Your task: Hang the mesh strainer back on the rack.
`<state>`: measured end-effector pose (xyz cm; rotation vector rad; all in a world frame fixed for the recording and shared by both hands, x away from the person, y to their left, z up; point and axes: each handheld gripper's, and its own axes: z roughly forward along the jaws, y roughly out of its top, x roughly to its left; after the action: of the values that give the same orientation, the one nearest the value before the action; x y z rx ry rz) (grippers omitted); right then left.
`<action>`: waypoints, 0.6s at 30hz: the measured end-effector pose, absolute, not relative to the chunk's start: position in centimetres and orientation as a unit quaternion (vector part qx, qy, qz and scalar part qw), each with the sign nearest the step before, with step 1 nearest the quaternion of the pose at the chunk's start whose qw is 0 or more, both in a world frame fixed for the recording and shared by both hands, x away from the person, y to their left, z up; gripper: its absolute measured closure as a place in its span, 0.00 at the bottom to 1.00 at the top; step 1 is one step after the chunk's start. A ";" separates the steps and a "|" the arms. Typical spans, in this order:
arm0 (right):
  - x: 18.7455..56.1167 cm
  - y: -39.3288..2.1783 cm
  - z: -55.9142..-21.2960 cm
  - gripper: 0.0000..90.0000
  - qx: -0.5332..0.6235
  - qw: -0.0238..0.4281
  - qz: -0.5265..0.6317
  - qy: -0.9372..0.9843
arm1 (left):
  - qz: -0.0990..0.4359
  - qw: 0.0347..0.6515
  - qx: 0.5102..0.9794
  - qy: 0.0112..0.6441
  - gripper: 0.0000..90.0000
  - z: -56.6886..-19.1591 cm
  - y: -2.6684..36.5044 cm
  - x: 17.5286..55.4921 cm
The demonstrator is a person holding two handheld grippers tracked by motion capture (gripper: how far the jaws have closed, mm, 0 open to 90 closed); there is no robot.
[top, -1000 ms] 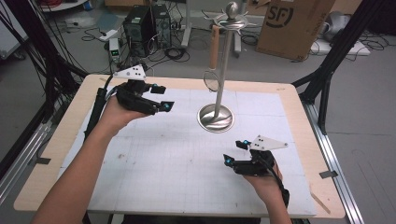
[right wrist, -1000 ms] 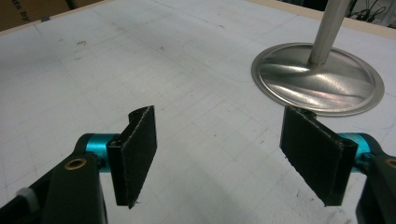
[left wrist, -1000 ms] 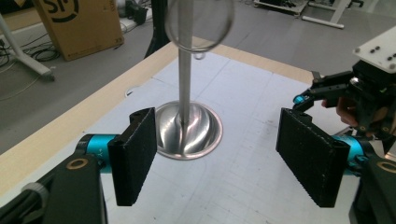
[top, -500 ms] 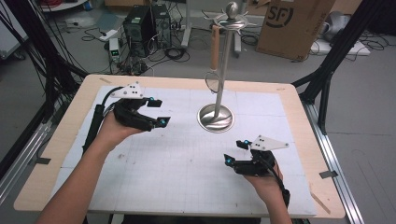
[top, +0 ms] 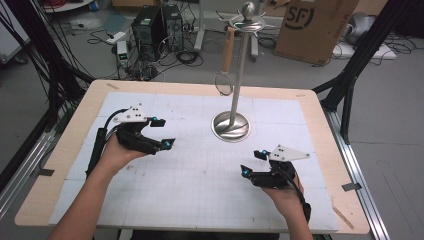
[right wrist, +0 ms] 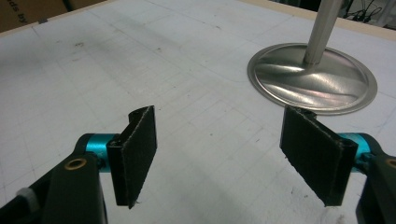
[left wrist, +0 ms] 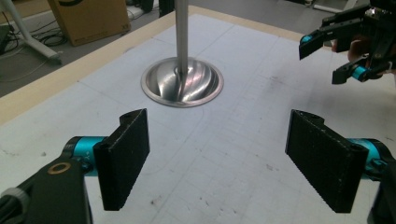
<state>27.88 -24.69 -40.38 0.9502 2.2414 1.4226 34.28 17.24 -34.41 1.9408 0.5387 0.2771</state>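
Observation:
A metal stand with a round base (top: 230, 126) and a tall pole rises at the table's middle back. From its top arm hangs a utensil (top: 227, 50) with a brown handle and a wire loop. My left gripper (top: 165, 132) hovers low over the white mat left of the base. Its jaws have just been opening, and they stand open with nothing between them (left wrist: 219, 158). My right gripper (top: 251, 162) rests near the front right, open and empty (right wrist: 224, 154). The base (left wrist: 182, 83) lies ahead of the left jaws, and the right gripper (left wrist: 327, 58) appears at that view's top right. The base (right wrist: 313, 79) sits beyond the right jaws.
A white gridded mat (top: 200, 190) covers the wooden table (top: 60, 150). Beyond the far edge are a cardboard box (top: 315, 27), computer cases (top: 157, 22) and cables on the floor. Black frame struts stand at both sides.
My left gripper has come down and nearer to the person, away from the far left of the mat, and its jaws are wider apart. The right gripper has stayed put.

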 end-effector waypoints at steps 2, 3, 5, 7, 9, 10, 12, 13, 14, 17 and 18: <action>27.9 -24.8 -40.4 0.29 0.334 0.161 0.498 0.784 | 0.117 0.523 0.813 0.227 0.24 -34.9 17.4 34.0; 27.9 -24.8 -40.4 0.29 0.333 0.161 0.497 0.785 | 0.115 0.524 0.813 0.229 0.24 -35.1 17.4 33.8; 27.9 -24.8 -40.4 0.29 0.333 0.162 0.496 0.785 | 0.118 0.522 0.813 0.230 0.23 -35.6 17.6 33.5; 28.0 -24.8 -40.5 0.29 0.332 0.162 0.496 0.786 | 0.118 0.520 0.813 0.233 0.23 -36.1 17.7 33.2; 28.0 -24.8 -40.5 0.29 0.331 0.163 0.495 0.786 | 0.120 0.519 0.813 0.234 0.22 -36.6 17.9 32.8; 28.0 -24.8 -40.5 0.29 0.333 0.162 0.495 0.786 | 0.117 0.521 0.811 0.238 0.21 -36.9 17.9 32.7; 28.0 -24.9 -40.6 0.29 0.334 0.163 0.496 0.785 | 0.118 0.516 0.813 0.241 0.21 -37.4 18.0 32.5; 28.0 -24.9 -40.6 0.29 0.335 0.162 0.494 0.786 | 0.120 0.513 0.814 0.244 0.21 -37.5 18.0 32.4; 28.0 -24.9 -40.6 0.29 0.336 0.162 0.494 0.786 | 0.122 0.514 0.814 0.244 0.21 -37.7 18.1 32.3; 28.0 -24.9 -40.6 0.29 0.336 0.162 0.493 0.786 | 0.122 0.517 0.810 0.248 0.20 -38.1 18.3 32.1; 28.0 -24.9 -40.6 0.29 0.337 0.161 0.493 0.786 | 0.122 0.517 0.811 0.247 0.20 -38.3 18.3 32.1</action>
<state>28.01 -24.93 -40.64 0.9621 2.2435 1.4069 32.09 18.32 -38.35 1.9464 0.5933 0.2932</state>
